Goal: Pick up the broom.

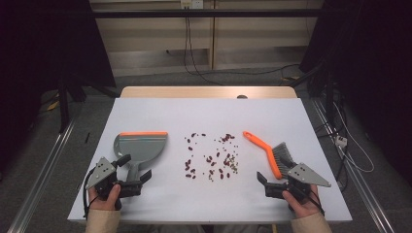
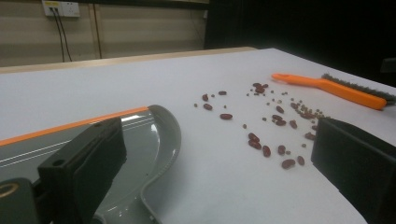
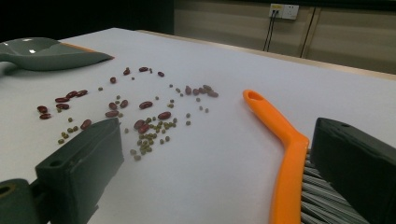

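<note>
A grey dustpan (image 1: 141,144) with an orange lip lies at the left of the white table (image 1: 160,109), its handle pointing toward me. My left gripper (image 1: 135,167) stands open, its jaws on either side of that handle without pressing it; in the left gripper view the dustpan (image 2: 144,140) sits by the left jaw. Red beans and small green ones (image 1: 211,158) are scattered mid-table. An orange-handled brush (image 1: 266,148) with grey bristles lies at the right. My right gripper (image 1: 276,171) is open around the brush's bristle end (image 3: 287,154).
A wooden strip (image 1: 209,92) borders the table's far edge. Beyond it are a wall with cables and an outlet (image 1: 190,5), and dark curtains on both sides. The person's hands and sleeves (image 1: 103,213) rest at the near edge.
</note>
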`<state>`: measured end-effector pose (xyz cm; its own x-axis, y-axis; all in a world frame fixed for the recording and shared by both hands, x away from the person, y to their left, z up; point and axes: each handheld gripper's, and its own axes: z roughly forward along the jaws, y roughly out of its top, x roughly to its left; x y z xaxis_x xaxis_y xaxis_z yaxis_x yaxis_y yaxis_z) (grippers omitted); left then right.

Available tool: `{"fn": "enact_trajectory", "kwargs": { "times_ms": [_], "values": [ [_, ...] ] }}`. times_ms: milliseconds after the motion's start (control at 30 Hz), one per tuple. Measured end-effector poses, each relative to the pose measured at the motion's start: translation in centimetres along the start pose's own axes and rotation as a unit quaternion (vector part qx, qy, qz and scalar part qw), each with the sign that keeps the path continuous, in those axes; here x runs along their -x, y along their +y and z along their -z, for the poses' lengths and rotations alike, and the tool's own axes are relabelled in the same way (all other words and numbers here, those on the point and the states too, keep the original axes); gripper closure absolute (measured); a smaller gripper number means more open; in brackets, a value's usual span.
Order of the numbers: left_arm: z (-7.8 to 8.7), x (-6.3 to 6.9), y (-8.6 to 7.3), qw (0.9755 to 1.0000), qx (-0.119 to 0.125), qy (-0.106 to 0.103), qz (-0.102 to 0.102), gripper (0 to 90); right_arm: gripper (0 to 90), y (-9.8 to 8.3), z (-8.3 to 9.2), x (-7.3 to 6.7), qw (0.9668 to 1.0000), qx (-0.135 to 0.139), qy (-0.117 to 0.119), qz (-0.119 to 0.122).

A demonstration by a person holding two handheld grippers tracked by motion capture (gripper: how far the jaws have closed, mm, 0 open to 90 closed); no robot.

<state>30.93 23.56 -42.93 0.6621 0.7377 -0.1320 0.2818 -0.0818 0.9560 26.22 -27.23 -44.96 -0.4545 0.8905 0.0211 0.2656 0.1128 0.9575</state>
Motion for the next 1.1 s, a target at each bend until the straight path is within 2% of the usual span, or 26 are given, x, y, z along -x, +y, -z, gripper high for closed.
{"fn": "enact_trajectory", "kwargs": {
  "times_ms": [467,600,733,867,933,1067,1100],
  "values": [
    [0.0,0.0,0.0,1.0000,-0.001,-0.001,-0.001,2.8,2.8,0.4,-0.2,0.0,1.0000,0.002,0.003,0.007],
    [0.0,0.0,0.1,1.0000,0.001,-0.002,0.000,2.8,3.4,1.1,-0.4,0.1,0.9999,-0.006,-0.005,0.014],
    [0.1,-0.2,0.2,1.0000,0.003,-0.003,-0.002,2.8,4.1,2.0,-1.0,0.6,0.9993,-0.031,-0.018,0.007],
    [0.0,-0.3,0.2,1.0000,0.005,-0.004,0.002,2.8,4.4,2.5,-1.7,1.4,0.9984,-0.050,-0.022,-0.013],
    [0.0,-0.3,0.2,1.0000,0.006,-0.005,0.002,2.8,4.6,2.8,-2.1,1.9,0.9975,-0.060,-0.025,-0.026],
    [0.1,-0.3,0.3,0.9999,0.010,-0.005,0.002,2.8,3.6,3.5,-3.0,2.6,0.9960,-0.077,-0.032,-0.033],
    [0.2,-0.3,0.3,0.9999,0.009,-0.005,0.001,2.8,4.2,3.8,-3.8,3.1,0.9945,-0.092,-0.031,-0.038]
  ]
}}
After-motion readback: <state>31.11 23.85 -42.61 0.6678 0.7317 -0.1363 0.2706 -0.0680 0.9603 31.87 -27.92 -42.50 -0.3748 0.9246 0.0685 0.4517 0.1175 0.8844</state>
